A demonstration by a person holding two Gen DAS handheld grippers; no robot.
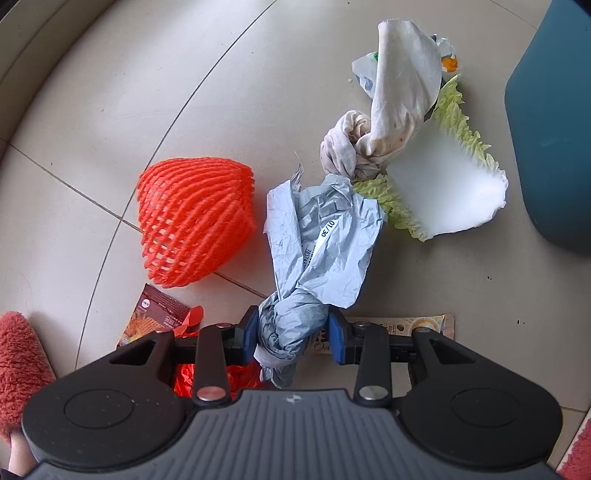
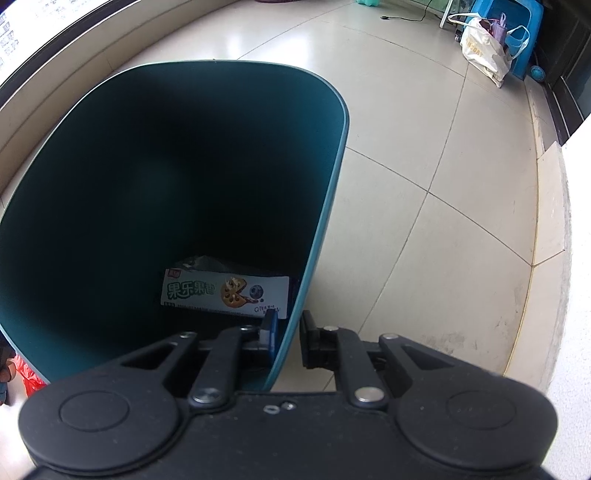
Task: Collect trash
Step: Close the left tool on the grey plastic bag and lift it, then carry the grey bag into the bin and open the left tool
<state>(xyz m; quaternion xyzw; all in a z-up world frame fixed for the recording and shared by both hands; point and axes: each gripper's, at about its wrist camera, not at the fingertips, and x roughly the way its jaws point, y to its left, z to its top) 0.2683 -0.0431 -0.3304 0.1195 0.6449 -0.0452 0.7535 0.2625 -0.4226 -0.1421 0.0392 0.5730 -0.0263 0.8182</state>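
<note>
Trash lies scattered on the tile floor point(image 1: 110, 122) in the left wrist view. The left gripper point(image 1: 291, 338) is clenched on the twisted end of a crumpled grey bag point(image 1: 317, 243), one blue pad on each side. Beside the bag sits an orange foam net point(image 1: 195, 225); a knotted white cloth point(image 1: 388, 118) and a cabbage leaf point(image 1: 443, 188) lie beyond it, near the bin point(image 1: 554, 129) at the right edge. A brown wrapper point(image 1: 155, 314) and a beige sachet point(image 1: 424, 325) lie close under the gripper.

In the right wrist view, the right gripper point(image 2: 288, 336) grasps the bin's rim point(image 2: 295, 314), one finger inside and one outside. A snack wrapper point(image 2: 225, 291) lies at the bin's bottom. A white tote point(image 2: 484, 55) stands far off by a blue stool point(image 2: 517, 22).
</note>
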